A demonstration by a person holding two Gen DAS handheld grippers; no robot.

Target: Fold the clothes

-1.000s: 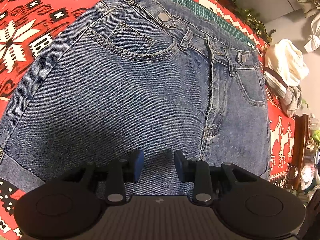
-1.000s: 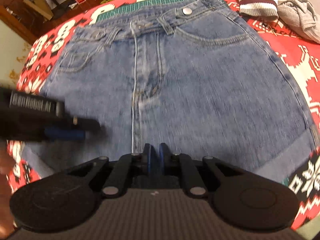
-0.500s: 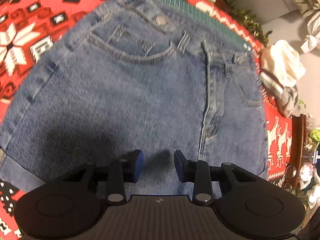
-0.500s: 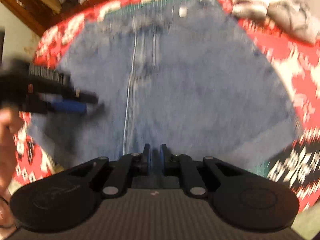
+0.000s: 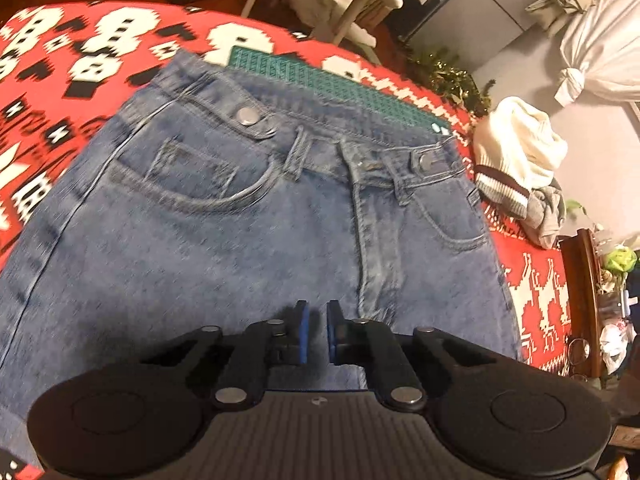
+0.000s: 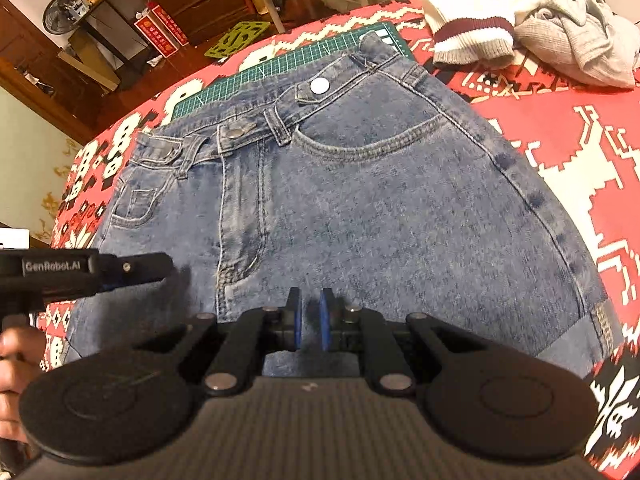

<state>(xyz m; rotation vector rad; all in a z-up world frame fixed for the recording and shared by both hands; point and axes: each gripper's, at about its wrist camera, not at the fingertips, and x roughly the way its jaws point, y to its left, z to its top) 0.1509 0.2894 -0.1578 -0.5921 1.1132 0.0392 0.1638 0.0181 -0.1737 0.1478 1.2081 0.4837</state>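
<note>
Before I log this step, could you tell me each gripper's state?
Left gripper: nearly closed, narrow gap, holding nothing visible.
Right gripper: nearly closed, narrow gap, holding nothing visible.

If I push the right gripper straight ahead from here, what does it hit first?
Most likely the denim shorts themselves: the right gripper points across their front toward the waistband, beside the fly. Height above the cloth is unclear.

Black tool (image 6: 310,316), blue finger pads (image 6: 297,322)

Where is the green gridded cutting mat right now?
In both wrist views the green gridded cutting mat lies on the red patterned cloth, mostly hidden under the blue denim shorts, showing beyond their waistband.
</note>
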